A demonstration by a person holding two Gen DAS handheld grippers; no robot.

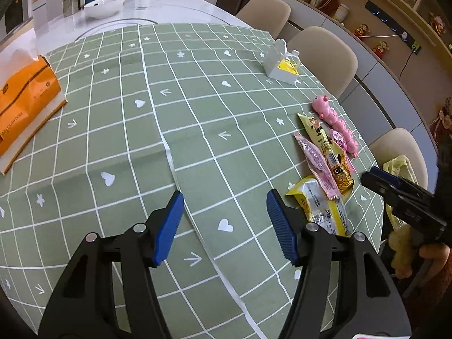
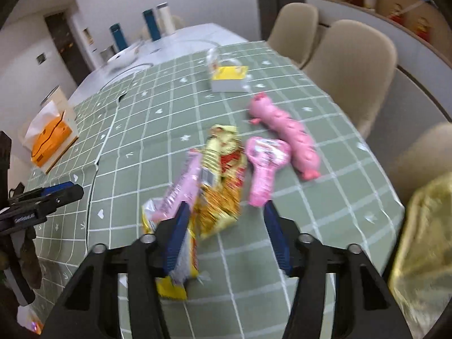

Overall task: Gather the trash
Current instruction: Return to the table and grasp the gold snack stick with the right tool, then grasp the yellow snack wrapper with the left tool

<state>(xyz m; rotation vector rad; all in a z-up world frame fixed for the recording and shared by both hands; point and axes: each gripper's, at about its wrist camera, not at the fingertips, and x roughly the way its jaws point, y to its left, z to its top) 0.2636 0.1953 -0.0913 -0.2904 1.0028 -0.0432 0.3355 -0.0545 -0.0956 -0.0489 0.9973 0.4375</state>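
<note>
Several wrappers lie near the right edge of the green checked tablecloth (image 1: 135,130): a yellow-and-silver wrapper (image 1: 325,206) (image 2: 180,268), a long pink wrapper (image 1: 317,163) (image 2: 180,186), a gold snack wrapper (image 1: 333,155) (image 2: 223,186) and a pink lollipop-shaped packet (image 1: 340,139) (image 2: 265,163). My right gripper (image 2: 226,206) (image 1: 378,176) hovers open over them, with the lower end of the gold wrapper between its blue fingers and its pads not pressing. My left gripper (image 1: 224,195) (image 2: 65,190) stands open above bare cloth, left of the wrappers, holding nothing.
A pink pig toy (image 1: 333,115) (image 2: 288,132) lies just beyond the wrappers. A white and yellow gift box (image 1: 282,66) stands farther back, an orange tissue pack (image 1: 22,107) at the left. Beige chairs (image 1: 325,56) line the right edge. A yellow bag (image 2: 423,240) hangs off the table's right.
</note>
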